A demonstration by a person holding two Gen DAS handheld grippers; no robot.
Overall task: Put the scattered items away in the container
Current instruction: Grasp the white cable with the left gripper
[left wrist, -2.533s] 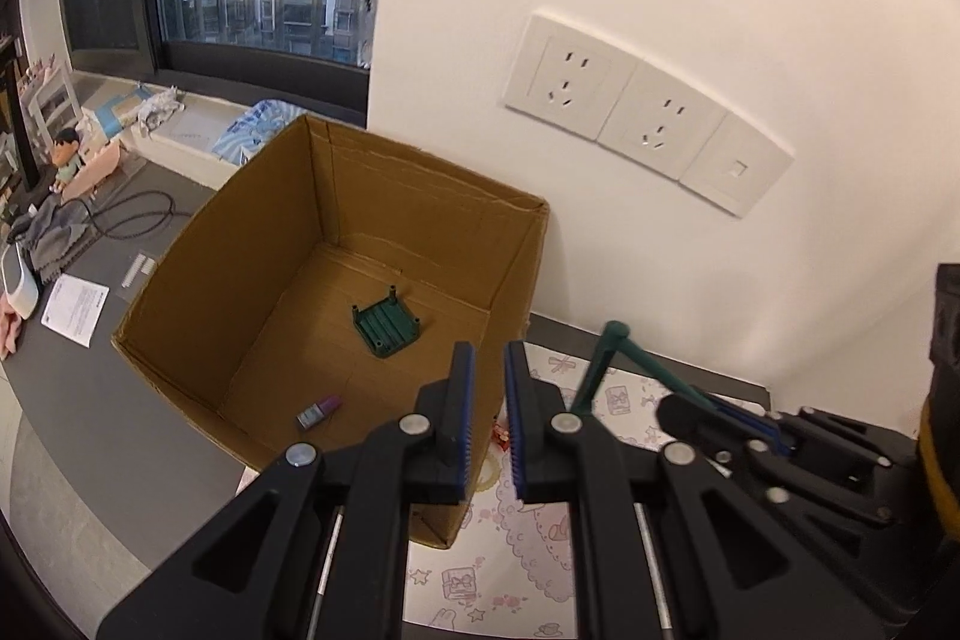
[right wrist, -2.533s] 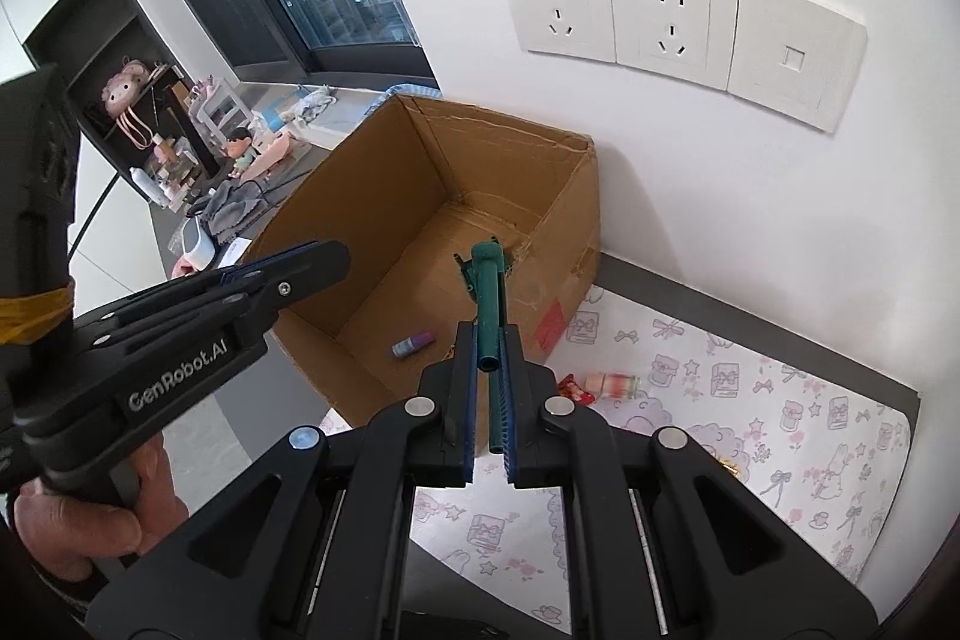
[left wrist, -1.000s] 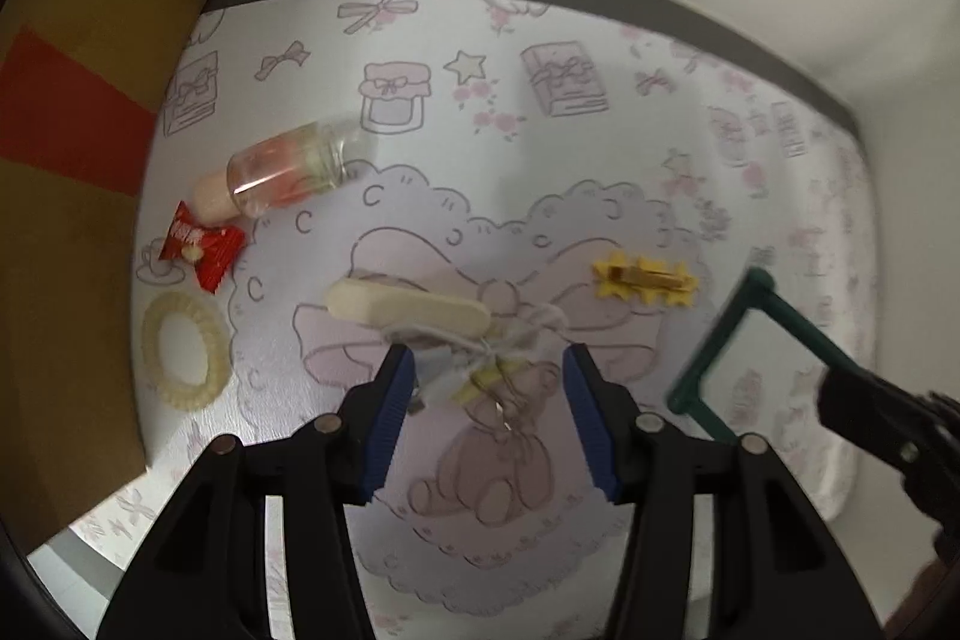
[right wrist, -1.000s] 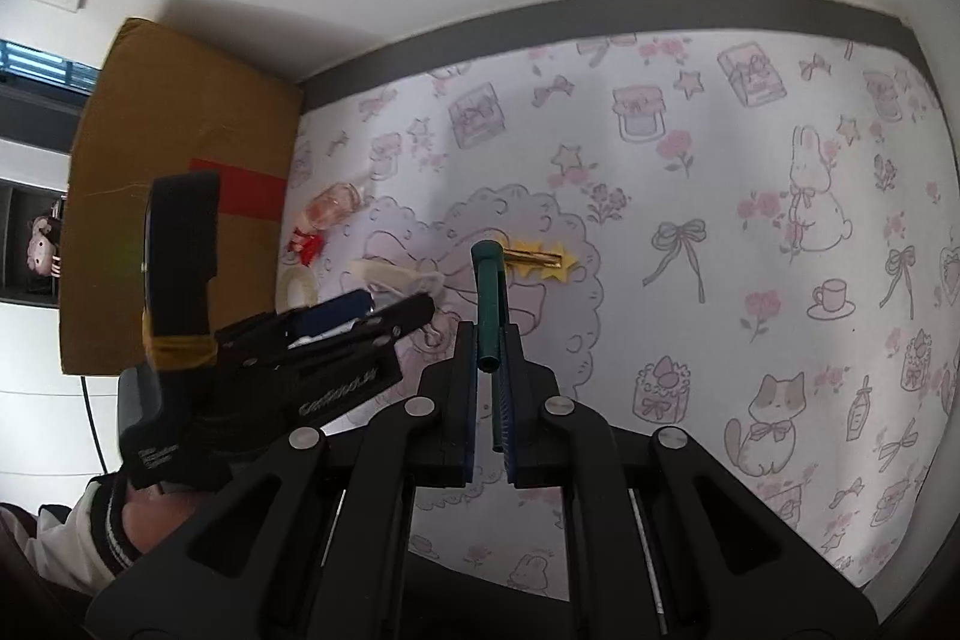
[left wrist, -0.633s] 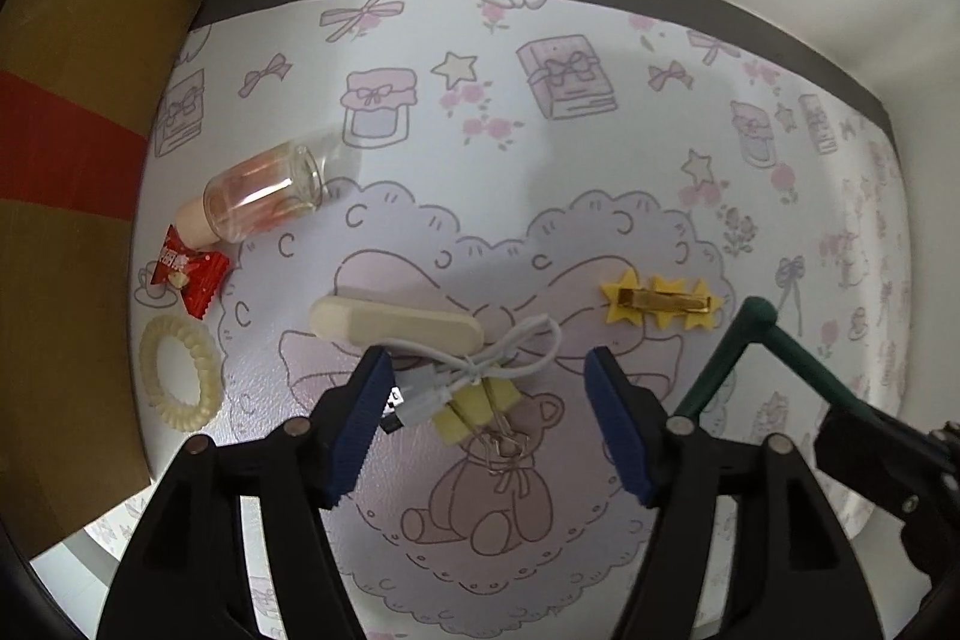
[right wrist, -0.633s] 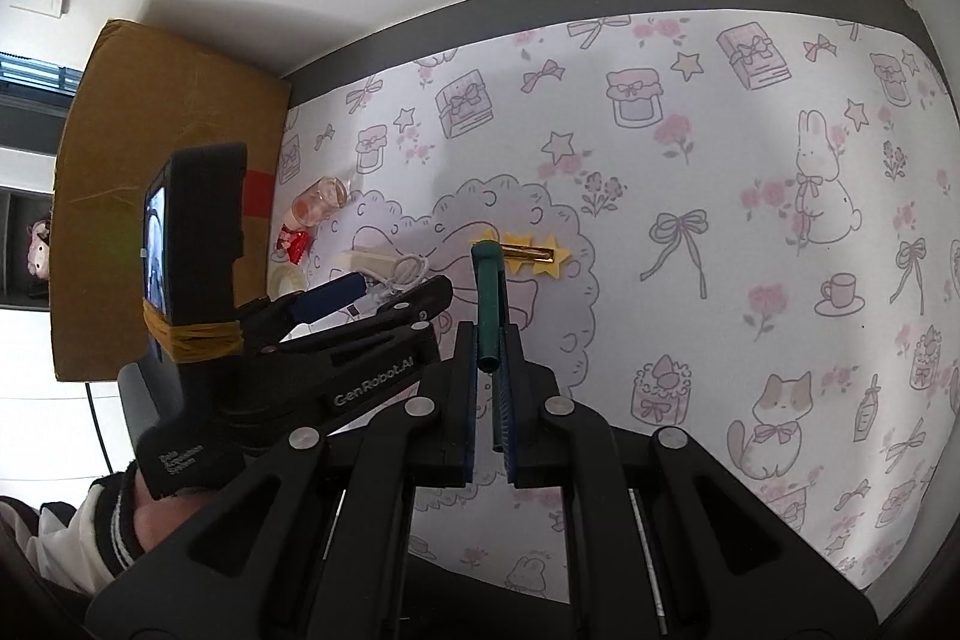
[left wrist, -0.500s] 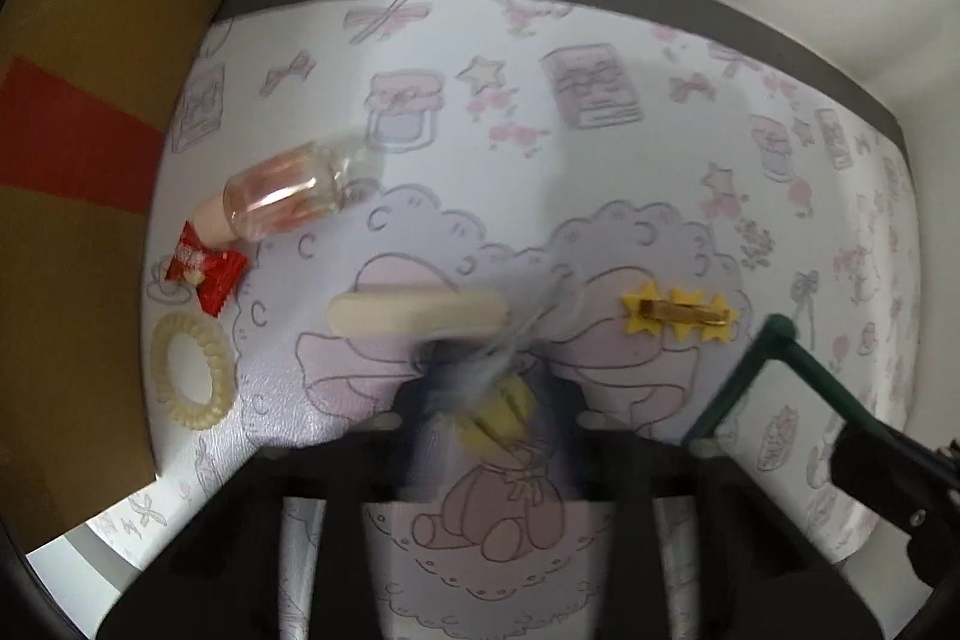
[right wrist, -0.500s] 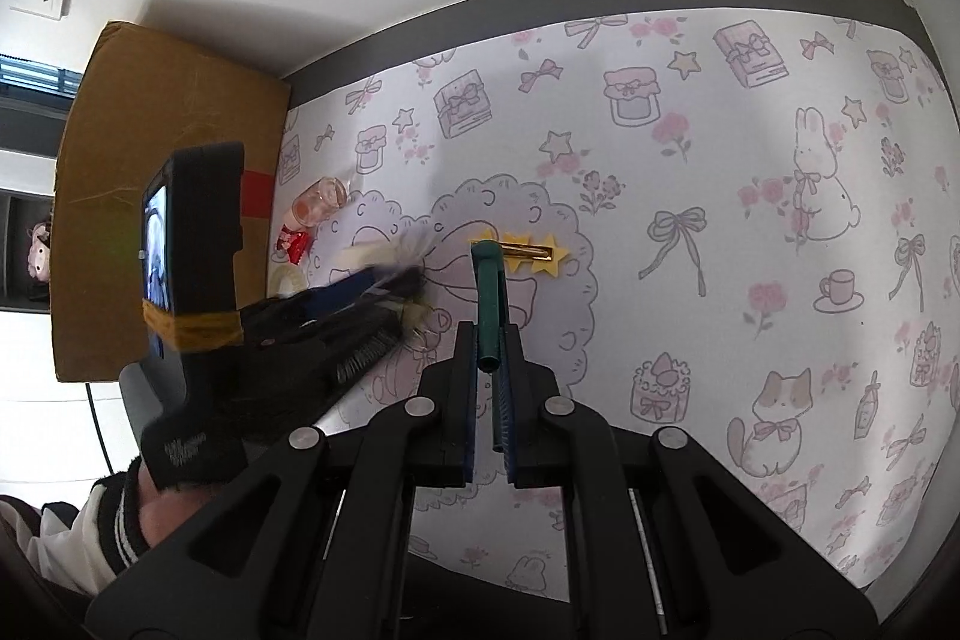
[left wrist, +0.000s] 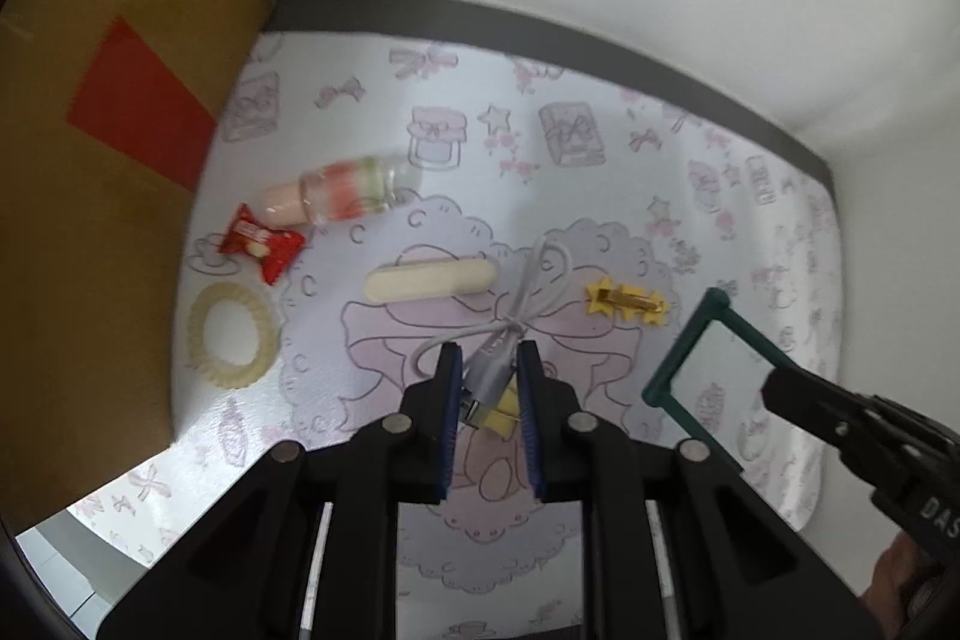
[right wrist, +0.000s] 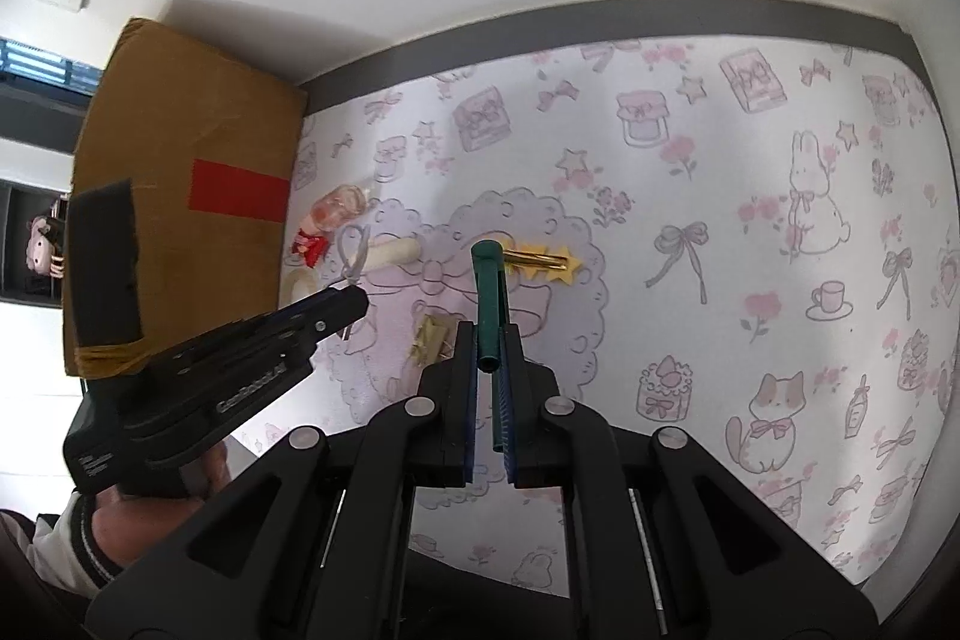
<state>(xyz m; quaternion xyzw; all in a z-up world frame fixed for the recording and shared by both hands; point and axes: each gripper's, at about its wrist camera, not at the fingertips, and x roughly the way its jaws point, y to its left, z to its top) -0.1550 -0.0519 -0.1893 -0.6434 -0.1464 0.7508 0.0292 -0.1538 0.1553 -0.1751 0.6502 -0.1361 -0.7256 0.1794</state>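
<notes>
While 0.6 s ago wide apart above it, now closed the left gripper (left wrist: 487,382) on the grey cable (left wrist: 528,301), mid-counter; next judged a lift toward the cardboard box (left wrist: 102,196) at the counter's left edge. Right gripper (right wrist: 491,394) clamped on a green frame (right wrist: 489,292). Bottle (left wrist: 342,196), candy (left wrist: 261,250), ring (left wrist: 233,334), cream stick (left wrist: 432,280), star clip (left wrist: 627,304) not yet boxed. Open room along the right edge.

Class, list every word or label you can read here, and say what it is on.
"DAS": on the right gripper body, cut off at the edge.
Left gripper body: white lettering, too blurred to read.
Candy wrapper: print too small to read.
</notes>
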